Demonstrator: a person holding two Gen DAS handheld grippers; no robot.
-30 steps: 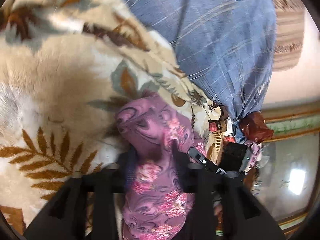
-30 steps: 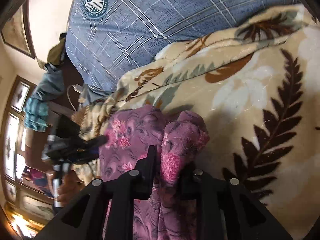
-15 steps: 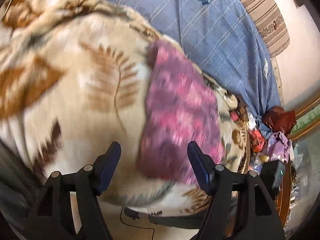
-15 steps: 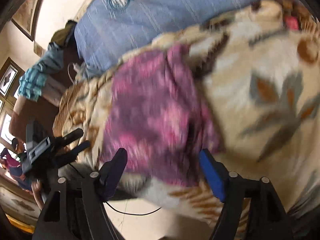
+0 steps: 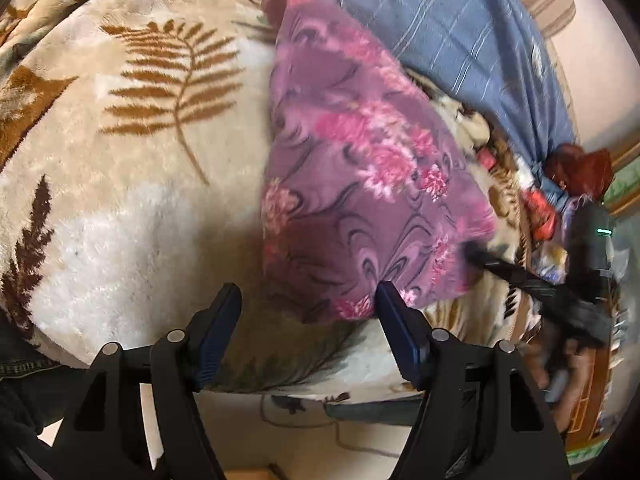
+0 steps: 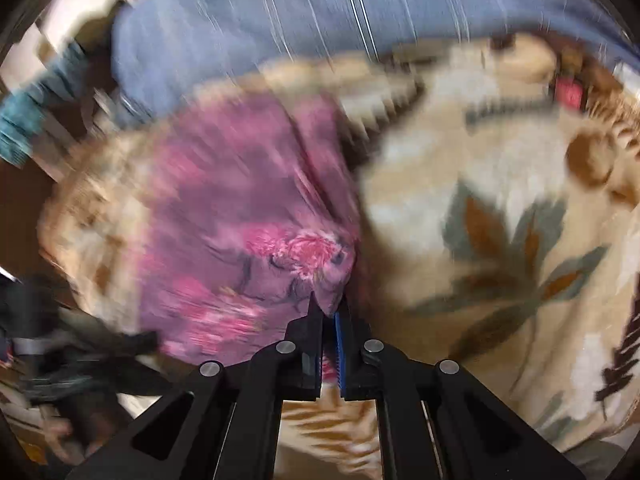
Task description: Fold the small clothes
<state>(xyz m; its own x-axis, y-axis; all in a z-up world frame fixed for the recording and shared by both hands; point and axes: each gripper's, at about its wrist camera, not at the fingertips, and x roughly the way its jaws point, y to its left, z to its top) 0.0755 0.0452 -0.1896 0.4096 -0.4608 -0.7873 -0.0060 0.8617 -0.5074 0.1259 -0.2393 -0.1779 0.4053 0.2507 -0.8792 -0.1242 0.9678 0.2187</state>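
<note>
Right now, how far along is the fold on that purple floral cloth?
Done: the purple floral cloth lies as one flattish panel on the leaf-print blanket. In hand: the right gripper has just closed on the cloth's near corner, while the left gripper hangs open at the near edge, gripping nothing. Left: the left still needs its own corner before the next fold; I can't tell how many folds remain.
</note>
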